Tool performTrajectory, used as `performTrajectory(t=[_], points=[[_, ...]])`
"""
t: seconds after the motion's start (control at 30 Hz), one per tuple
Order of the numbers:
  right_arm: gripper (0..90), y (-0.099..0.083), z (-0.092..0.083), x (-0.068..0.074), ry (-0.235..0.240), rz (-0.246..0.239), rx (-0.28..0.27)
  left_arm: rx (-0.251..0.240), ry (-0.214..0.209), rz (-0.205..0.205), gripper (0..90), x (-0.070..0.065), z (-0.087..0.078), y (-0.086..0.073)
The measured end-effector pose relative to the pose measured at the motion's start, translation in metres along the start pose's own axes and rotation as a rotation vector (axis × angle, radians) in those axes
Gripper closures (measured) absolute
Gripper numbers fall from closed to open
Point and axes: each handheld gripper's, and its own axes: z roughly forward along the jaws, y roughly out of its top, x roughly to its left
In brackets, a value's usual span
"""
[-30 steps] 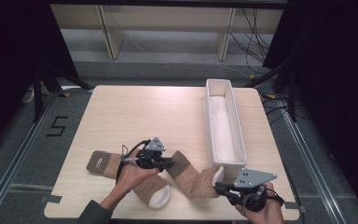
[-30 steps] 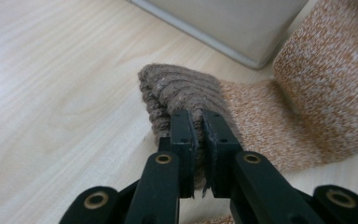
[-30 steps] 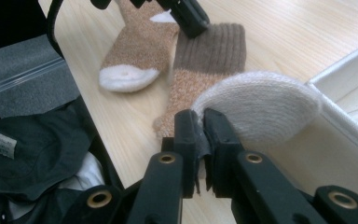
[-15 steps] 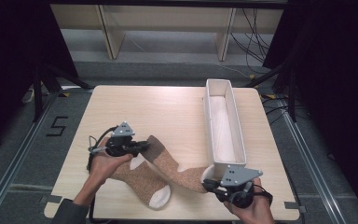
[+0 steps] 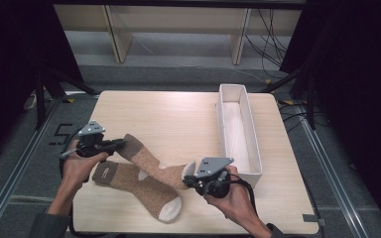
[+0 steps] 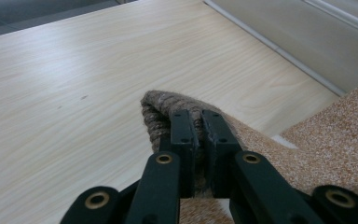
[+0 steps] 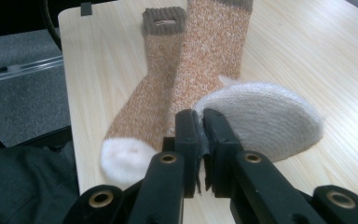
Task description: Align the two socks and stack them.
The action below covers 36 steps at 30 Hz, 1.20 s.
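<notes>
While clamped at both ends, sock [image 5: 151, 164] well inside table [image 5: 178, 114] edges.

Two speckled brown knit socks [image 5: 144, 173] with fuzzy white toes lie on a pale, smooth wood-grain table [image 5: 178, 114].

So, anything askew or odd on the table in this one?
Only the socks: the held sock lies crossed over the other sock instead of lined up with it. The left tool pinches its cuff, the right tool its white toe. The white tray sits straight.
</notes>
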Motion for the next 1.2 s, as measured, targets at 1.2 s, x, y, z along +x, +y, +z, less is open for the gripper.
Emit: performTrajectory(t=[1.2], points=[[83.6,-0.015,0.066,0.035,0.142,-0.018,0.143,0.119,0.056,-0.146,82.9,0.044,-0.016,-0.088]])
